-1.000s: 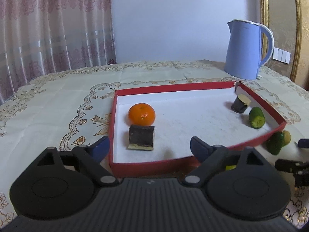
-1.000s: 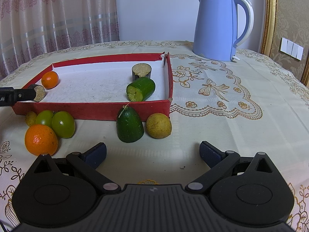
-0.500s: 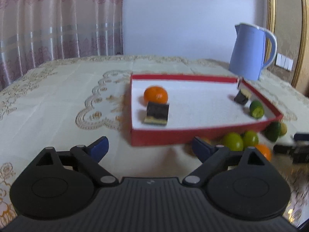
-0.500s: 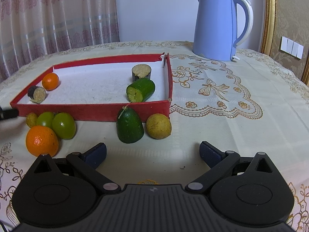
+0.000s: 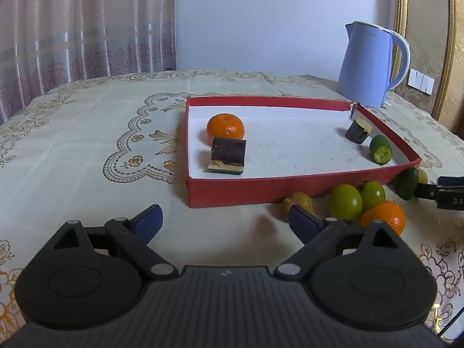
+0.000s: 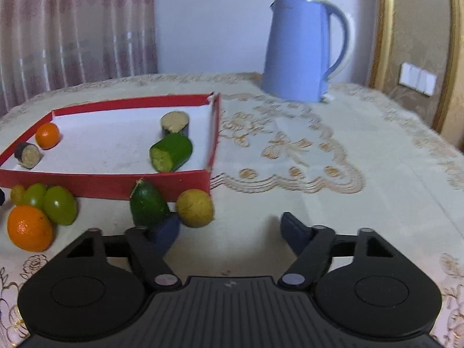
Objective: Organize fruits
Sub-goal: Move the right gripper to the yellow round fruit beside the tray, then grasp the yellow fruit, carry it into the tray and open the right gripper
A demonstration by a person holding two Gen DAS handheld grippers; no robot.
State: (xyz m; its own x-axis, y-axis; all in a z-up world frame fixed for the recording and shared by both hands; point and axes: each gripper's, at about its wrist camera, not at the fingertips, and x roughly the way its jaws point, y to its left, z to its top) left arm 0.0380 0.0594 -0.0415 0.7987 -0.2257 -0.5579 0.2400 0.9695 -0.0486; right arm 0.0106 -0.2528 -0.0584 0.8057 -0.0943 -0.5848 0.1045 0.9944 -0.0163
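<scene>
Here the shallow red cardboard tray with a white floor lies on a cream embroidered tablecloth, its low walls crisp and straight, one far corner torn open. Inside, at the tray's 9 o'clock side in the left wrist view, a glossy small orange touches a dark-skinned cut cylinder; at 3 o'clock sit a second dark stub and a green cucumber piece, with broad bare floor between the pairs.

Outside the near wall, two smooth green round fruits, a dimpled larger orange and a small yellowish fruit cluster together. In the right wrist view, a dark green pointed fruit and a dull yellow round fruit rest against the wall's near right corner.

The left gripper has just been widening and hangs apart over bare cloth. The right gripper has just been narrowing; its left pad is close against the pointed fruit, nothing is between the pads. Cloth at 3 o'clock lies free up to a pale blue plastic kettle.
</scene>
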